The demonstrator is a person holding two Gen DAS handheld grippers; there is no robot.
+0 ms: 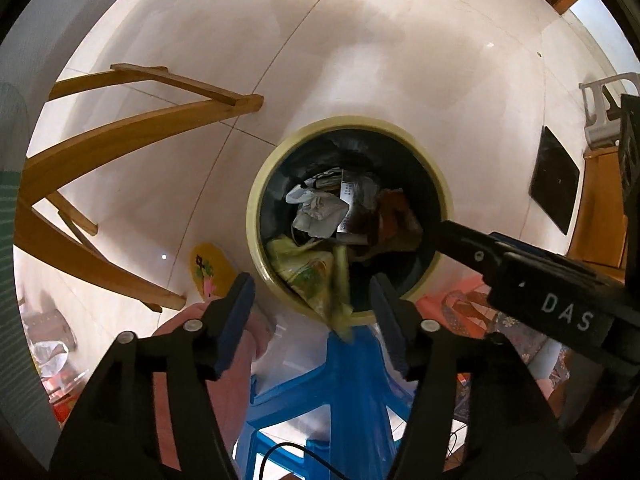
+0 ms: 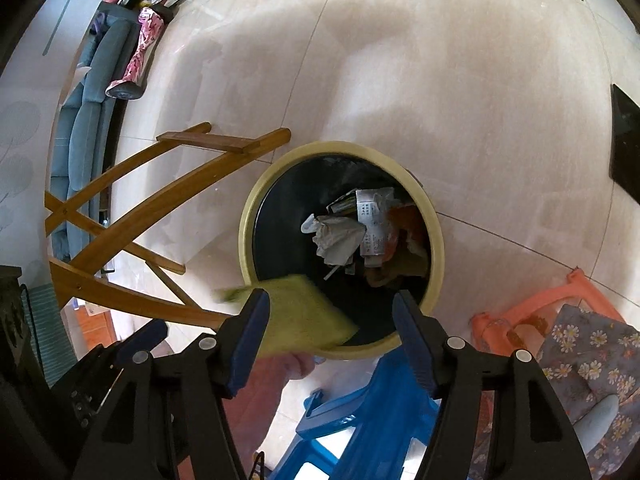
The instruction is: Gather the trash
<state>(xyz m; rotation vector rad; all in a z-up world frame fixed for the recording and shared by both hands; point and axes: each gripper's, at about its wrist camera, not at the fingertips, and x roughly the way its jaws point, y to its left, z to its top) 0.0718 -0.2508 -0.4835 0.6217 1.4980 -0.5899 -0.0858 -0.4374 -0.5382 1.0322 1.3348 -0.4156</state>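
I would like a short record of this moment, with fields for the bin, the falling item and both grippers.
bin: round trash bin with a cream rim and dark liner, on the tiled floor
contents: crumpled white paper, printed packaging
falling item: yellow-green wrapper, blurred, at the near rim, gripped by neither gripper
left gripper: open, empty, above the bin
right gripper: open, empty, above the bin

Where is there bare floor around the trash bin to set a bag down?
Free: the pale tile beyond the trash bin, between the wooden chair frame on one side and the black panel on the other. Crowded: the near side, where the blue stool, the orange stool with its floral cushion and both tools sit close to the rim.
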